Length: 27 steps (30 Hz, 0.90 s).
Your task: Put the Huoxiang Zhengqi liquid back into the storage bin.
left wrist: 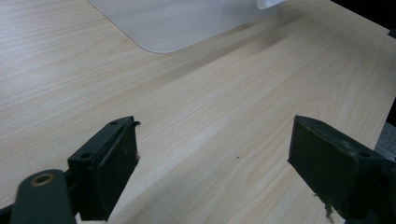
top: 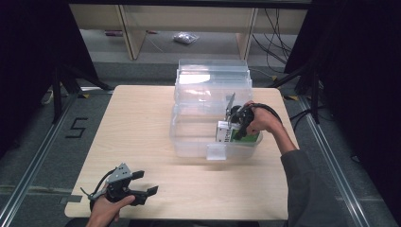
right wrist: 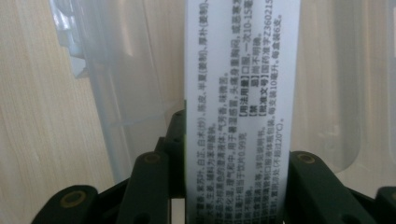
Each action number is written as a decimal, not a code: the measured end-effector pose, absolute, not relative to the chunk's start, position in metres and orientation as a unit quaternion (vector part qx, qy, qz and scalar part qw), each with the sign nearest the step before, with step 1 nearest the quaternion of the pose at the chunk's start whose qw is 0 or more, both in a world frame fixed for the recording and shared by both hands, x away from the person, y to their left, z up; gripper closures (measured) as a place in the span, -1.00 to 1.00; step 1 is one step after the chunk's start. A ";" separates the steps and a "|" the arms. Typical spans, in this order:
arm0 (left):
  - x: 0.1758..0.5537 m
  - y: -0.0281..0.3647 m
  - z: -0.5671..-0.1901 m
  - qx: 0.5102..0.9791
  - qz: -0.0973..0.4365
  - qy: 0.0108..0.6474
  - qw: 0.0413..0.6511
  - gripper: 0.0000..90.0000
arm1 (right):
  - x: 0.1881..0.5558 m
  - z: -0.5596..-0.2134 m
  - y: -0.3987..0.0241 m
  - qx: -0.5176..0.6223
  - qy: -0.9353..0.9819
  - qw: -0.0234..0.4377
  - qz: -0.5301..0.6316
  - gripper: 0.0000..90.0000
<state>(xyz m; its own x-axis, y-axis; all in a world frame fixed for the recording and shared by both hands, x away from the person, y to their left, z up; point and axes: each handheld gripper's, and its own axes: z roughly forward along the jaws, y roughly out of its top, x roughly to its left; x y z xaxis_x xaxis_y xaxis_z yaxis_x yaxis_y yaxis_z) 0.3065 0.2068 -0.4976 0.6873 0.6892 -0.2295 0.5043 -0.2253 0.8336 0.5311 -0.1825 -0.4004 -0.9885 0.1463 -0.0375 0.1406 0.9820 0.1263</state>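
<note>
High view, reading left to right: the left hand-held gripper (top: 144,187) is lying low over the worktop (top: 156,142) at about seven o'clock, near the front edge, gripped by a hand (top: 106,210) entering from the bottom. Its jaws are standing wide apart and are pointing toward three o'clock, with nothing between them. Left gripper view is confirming this: the two black pads (left wrist: 114,163) are showing bare wood grain between them, and a rounded corner of the clear plastic bin (left wrist: 173,23) is sitting well apart at twelve o'clock.

Moving right in the high view, the clear plastic bin (top: 189,137) is occupying the middle of the worktop toward one o'clock, with its lid (top: 213,75) standing open at the far side. The right hand-held gripper (top: 232,126) is reaching down into the bin's right half at about three o'clock, carried by a hand (top: 262,120) with a grey sleeve (top: 307,189) trailing to five o'clock.

Right gripper view is showing the jaws clamping a white printed box (right wrist: 240,107) by its two narrow sides; the pads are pressing on both edges. The box is standing lengthwise along the jaws, with the bin's translucent wall (right wrist: 130,93) behind it. In the high view the white printed box (top: 222,131), with a green face, is sitting inside the bin beside the right wall.
</note>
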 end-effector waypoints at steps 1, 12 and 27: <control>0.307 0.207 -0.498 0.777 0.094 0.384 0.490 -0.67 | 0.532 -0.401 -0.182 0.070 0.995 0.026 0.060 0.44; 0.307 0.206 -0.498 0.776 0.094 0.383 0.492 -0.67 | 0.531 -0.410 -0.184 0.077 0.995 0.015 0.063 0.44; 0.307 0.206 -0.498 0.776 0.093 0.383 0.493 -0.67 | 0.530 -0.420 -0.185 0.068 0.997 0.008 0.047 0.41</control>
